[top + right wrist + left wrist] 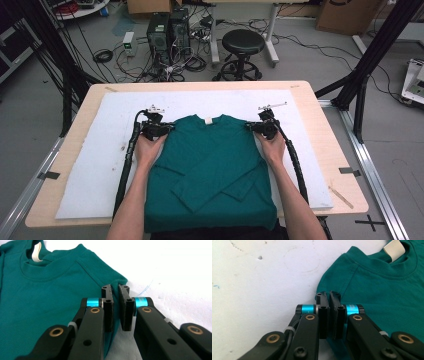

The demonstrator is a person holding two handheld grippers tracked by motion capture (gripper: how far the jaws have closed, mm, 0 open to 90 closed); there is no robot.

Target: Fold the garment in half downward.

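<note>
Shirt, dark green cotton, sleeves folded in (212, 165), flat on white foam board (100, 165). Left gripper (167, 128) clamped on left shoulder edge; right gripper (251, 126) clamped on right shoulder edge.

A light wooden table (320, 130) carries a white foam sheet (100, 155) that covers most of its top. A folded green shirt (210, 165) lies flat on the sheet's middle, collar at the far side, its near hem hanging past the sheet's near edge.
</note>
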